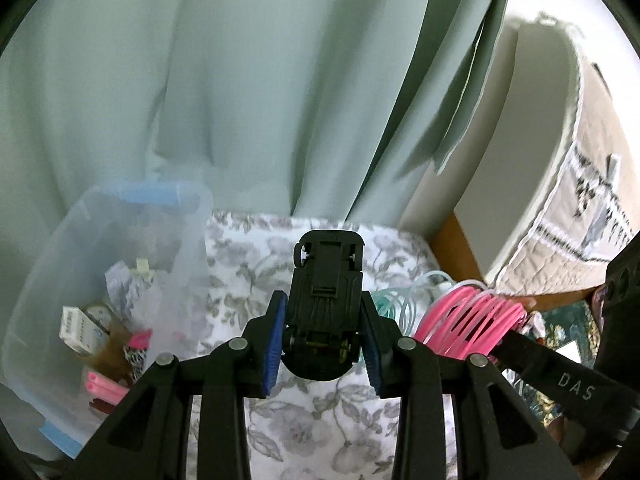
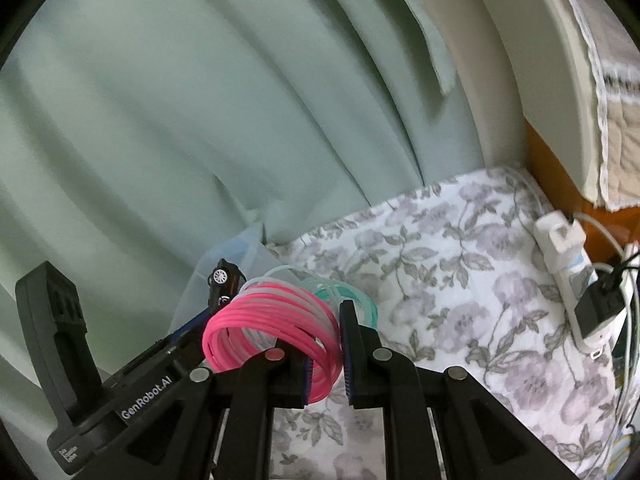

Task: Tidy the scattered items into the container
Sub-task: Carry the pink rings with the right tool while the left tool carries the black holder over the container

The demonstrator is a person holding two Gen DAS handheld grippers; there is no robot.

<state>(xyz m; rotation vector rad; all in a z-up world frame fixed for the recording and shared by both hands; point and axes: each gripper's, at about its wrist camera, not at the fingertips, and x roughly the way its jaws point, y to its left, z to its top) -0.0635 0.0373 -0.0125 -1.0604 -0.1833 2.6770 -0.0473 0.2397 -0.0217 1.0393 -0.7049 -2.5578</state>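
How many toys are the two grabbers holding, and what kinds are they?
Toy car, held upside down in the left gripper: 1
Pink and teal spring coil, held in the right gripper: 1
Total: 2

A bedroom at home: pale green curtains point(image 1: 248, 92) hang at twelve o'clock, a floral bedsheet point(image 2: 460, 248) spreads below, and a quilted cover point(image 1: 576, 208) drapes furniture at two o'clock.

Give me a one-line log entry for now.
left gripper: holds toy car | right gripper: holds spring coil | bin: neither dropped
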